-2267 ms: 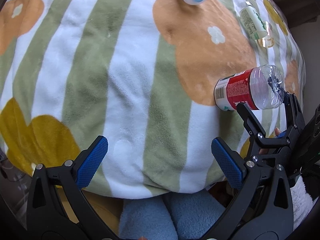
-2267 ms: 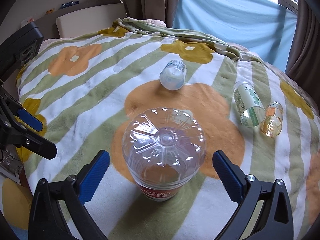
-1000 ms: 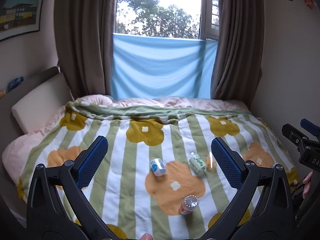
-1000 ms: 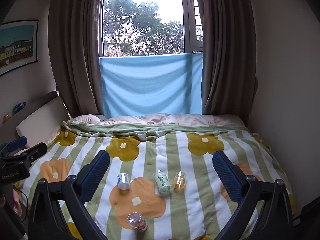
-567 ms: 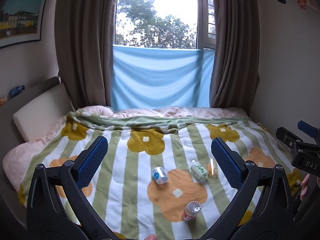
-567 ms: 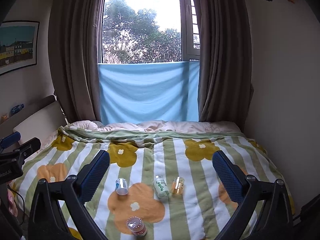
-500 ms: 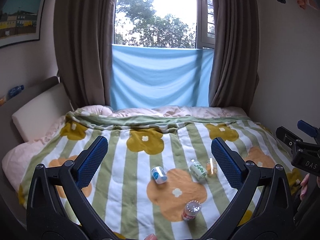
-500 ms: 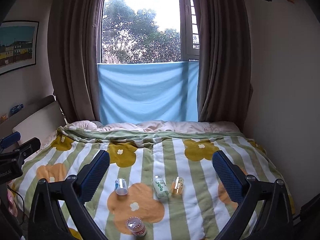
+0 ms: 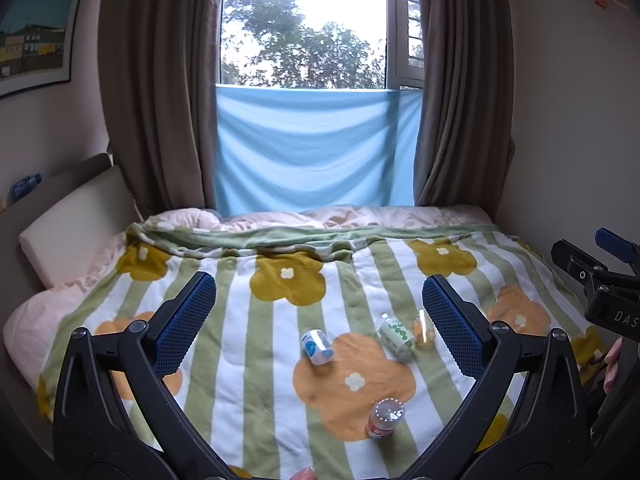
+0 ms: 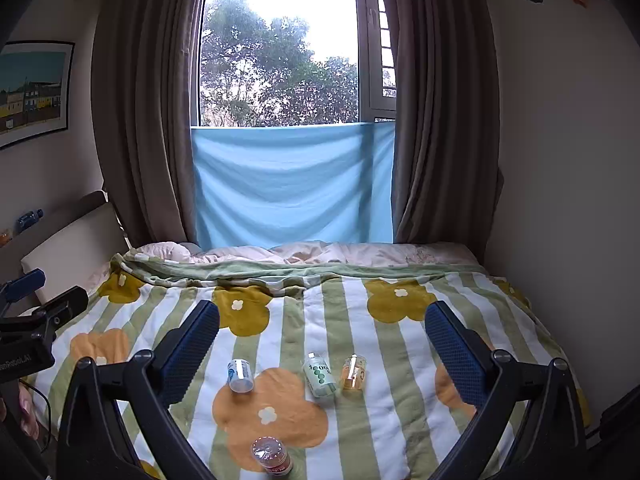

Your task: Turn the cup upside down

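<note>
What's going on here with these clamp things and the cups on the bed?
A person holds two hand grippers, and both the left gripper and the right gripper are open, empty and held back from the bed. On the flowered blanket, the red-labelled cup stands upside down. Three other containers lie on their sides further back.
</note>
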A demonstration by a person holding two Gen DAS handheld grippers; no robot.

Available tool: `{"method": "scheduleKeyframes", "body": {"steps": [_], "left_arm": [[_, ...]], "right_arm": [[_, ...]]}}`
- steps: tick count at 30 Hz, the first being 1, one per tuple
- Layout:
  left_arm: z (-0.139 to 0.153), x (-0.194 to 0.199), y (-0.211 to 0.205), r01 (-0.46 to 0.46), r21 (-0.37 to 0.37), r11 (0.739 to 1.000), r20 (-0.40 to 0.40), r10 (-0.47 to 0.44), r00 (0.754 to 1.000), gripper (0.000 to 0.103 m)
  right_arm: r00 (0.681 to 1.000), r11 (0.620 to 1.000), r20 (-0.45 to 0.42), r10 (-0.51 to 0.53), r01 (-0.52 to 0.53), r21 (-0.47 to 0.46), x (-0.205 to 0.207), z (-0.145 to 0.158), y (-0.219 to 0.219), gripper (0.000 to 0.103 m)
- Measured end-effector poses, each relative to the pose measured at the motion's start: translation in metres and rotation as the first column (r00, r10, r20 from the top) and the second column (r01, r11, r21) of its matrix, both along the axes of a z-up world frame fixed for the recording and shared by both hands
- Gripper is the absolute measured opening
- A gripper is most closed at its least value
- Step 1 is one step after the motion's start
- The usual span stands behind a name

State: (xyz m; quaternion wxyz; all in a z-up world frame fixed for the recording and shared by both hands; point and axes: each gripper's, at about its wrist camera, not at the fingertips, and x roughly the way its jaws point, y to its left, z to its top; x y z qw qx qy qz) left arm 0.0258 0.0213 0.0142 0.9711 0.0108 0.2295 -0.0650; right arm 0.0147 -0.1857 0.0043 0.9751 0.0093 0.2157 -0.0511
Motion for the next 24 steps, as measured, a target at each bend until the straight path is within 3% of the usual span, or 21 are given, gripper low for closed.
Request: {"method": "scheduleKeyframes", "body": {"steps": [10, 24], "left_arm": [[-0.0001, 0.0032, 0.0012, -0.011, -0.009, 1.0, -0.011, 0.011, 1.0, 0.103], [0.0046, -0.0039, -0.001, -0.035, -0.017, 0.999, 0.044, 0.036, 0.998, 0.103]], "right_arm": [[1.0, 1.0, -0.007, 0.011, -0.011, 0.002, 0.0055, -0.0014, 0.0013, 0.102], [1.0, 1.0, 0.004, 0.016, -0.016, 0.002, 0.0048, -0.0016, 0.0032, 0.102]]}}
